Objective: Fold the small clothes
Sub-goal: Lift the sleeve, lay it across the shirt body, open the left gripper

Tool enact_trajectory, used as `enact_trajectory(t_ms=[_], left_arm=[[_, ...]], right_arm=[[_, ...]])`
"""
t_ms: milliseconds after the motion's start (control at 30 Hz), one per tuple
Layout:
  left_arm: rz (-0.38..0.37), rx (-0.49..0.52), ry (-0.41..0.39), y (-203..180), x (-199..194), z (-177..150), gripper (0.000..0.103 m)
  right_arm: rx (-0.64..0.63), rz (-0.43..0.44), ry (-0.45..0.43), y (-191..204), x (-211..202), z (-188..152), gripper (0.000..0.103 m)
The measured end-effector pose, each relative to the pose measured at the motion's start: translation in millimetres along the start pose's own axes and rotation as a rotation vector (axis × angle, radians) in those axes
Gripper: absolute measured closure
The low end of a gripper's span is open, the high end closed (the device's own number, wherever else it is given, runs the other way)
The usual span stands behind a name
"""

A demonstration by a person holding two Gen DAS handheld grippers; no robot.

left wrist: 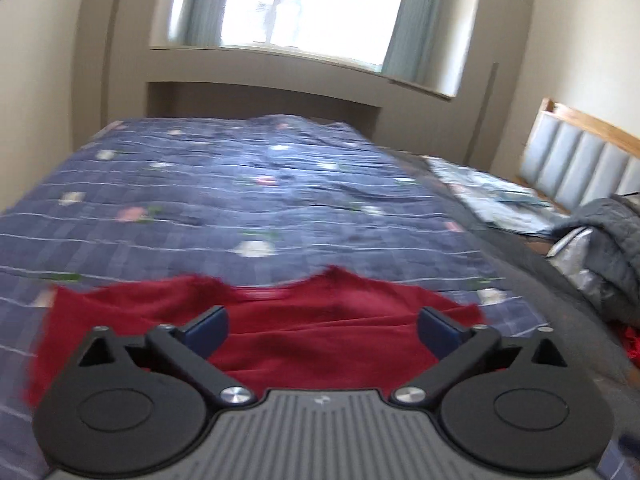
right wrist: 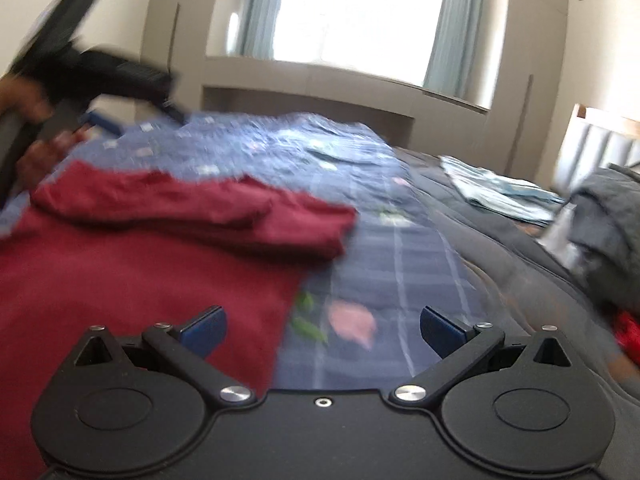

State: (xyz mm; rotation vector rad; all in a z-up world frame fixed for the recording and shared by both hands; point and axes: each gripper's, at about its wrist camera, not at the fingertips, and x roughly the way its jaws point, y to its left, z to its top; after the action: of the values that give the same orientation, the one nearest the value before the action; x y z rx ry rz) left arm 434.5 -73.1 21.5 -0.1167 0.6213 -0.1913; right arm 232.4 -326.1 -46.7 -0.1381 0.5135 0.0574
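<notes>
A dark red garment (left wrist: 280, 336) lies spread on the blue checked bedspread (left wrist: 240, 184). My left gripper (left wrist: 322, 330) hovers over its near part, jaws wide apart, nothing between the blue pads. In the right wrist view the same red garment (right wrist: 140, 248) fills the left, with a folded-over flap across its top. My right gripper (right wrist: 322, 330) stands open over the garment's right edge, its left pad above red cloth, its right pad above the bedspread (right wrist: 400, 248). The left gripper (right wrist: 104, 120) shows blurred at the upper left, held by a hand (right wrist: 36, 156).
A light blue folded cloth (left wrist: 492, 200) and a grey quilted heap (left wrist: 616, 248) lie on the bed's right side by a padded headboard (left wrist: 580, 164). Something bright red (right wrist: 628, 332) peeks out at the far right. A window with curtains (left wrist: 312, 8) is behind the bed.
</notes>
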Motion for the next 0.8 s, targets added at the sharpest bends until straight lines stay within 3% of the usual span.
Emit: enact_trajectory(t_ms=[167, 267, 400, 533, 667, 733, 800], left_arm=[[0.102, -0.037, 0.054, 89.1, -42.6, -19.1, 0.000], [0.248, -0.033, 0.070, 139.2, -62.3, -43.9, 0.000], [0.354, -0.063, 0.095, 187.2, -74.0, -72.5, 0.000], [0.354, -0.104, 0.093, 212.9, -70.5, -89.0, 0.000], [0.322, -0.071, 0.082, 217.2, -52.3, -90.4, 0.000], [0.310, -0.036, 0.085, 212.7, -40.4, -89.1, 0.000], [0.295, -0.018, 0.094, 206.1, -30.7, -88.1, 0.000]], right_arm=[[0.060, 0.219, 0.014, 8.1, 52.0, 48.5, 0.001], [0.068, 0.289, 0.042, 18.2, 92.1, 73.7, 0.001], [0.091, 0.299, 0.110, 25.8, 144.4, 96.2, 0.004], [0.199, 0.266, 0.182, 20.9, 181.7, 101.2, 0.012], [0.288, 0.223, 0.233, 15.5, 202.3, 99.8, 0.032], [0.297, 0.204, 0.249, 17.1, 208.0, 99.2, 0.052], [0.280, 0.187, 0.260, 21.0, 211.2, 102.2, 0.081]])
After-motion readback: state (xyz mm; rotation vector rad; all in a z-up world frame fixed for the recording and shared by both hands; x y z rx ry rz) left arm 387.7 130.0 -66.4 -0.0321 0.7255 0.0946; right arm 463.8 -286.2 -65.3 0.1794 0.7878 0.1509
